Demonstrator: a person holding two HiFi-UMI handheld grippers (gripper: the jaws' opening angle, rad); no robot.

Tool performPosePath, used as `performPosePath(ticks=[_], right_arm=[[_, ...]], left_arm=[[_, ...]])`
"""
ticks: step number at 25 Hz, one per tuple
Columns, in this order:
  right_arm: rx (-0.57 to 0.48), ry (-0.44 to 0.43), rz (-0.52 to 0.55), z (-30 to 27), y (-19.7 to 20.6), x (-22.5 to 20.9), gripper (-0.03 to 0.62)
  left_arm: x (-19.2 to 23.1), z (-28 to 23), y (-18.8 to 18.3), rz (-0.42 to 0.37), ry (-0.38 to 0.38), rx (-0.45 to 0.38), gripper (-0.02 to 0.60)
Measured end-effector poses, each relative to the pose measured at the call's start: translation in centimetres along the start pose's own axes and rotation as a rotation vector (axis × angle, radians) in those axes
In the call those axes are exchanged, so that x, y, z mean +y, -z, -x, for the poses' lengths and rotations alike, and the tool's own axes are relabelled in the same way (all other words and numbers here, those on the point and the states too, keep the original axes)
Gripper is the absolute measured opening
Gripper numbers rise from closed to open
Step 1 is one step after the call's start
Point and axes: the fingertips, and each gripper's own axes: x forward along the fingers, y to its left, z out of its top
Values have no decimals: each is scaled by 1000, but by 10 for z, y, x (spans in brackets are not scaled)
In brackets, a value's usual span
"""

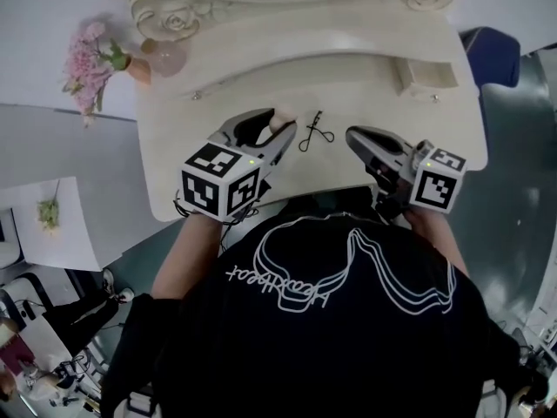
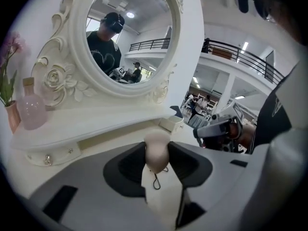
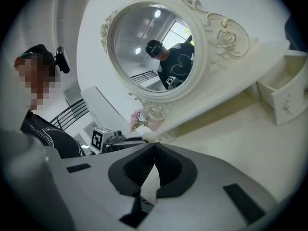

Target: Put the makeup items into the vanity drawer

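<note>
Left tongs (image 2: 157, 147) clamp makeup sponge (image 2: 155, 159).

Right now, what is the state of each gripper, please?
Left gripper: closed on a beige makeup sponge.
Right gripper: closed, holding nothing.

— A bedroom?
— Only staged as one: a carved oval mirror (image 2: 130, 37), a cream counter (image 1: 348, 103), pink flowers (image 1: 87, 64). Beyond them, a railed balcony (image 2: 245, 57) shows a big open hall.

Likely eyelash curler (image 1: 313, 133) on vanity top (image 1: 365, 103), drawer (image 1: 431, 77) behind right, flowers (image 1: 91, 66) behind left
</note>
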Motion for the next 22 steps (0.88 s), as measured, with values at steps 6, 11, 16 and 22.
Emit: performPosePath(ticks=[6, 11, 16, 22], right_arm=[[-39, 11, -22, 35, -11, -17, 5], [-80, -8, -22, 66, -22, -40, 5], [-110, -6, -27, 97, -34, -61, 6], [-131, 3, -34, 129, -48, -81, 6]], left_arm=[[-29, -24, -25, 40, 29, -37, 150], [-57, -56, -40, 12, 33, -31, 150], [-84, -87, -55, -19, 43, -28, 150], [-114, -121, -74, -43, 63, -23, 150]])
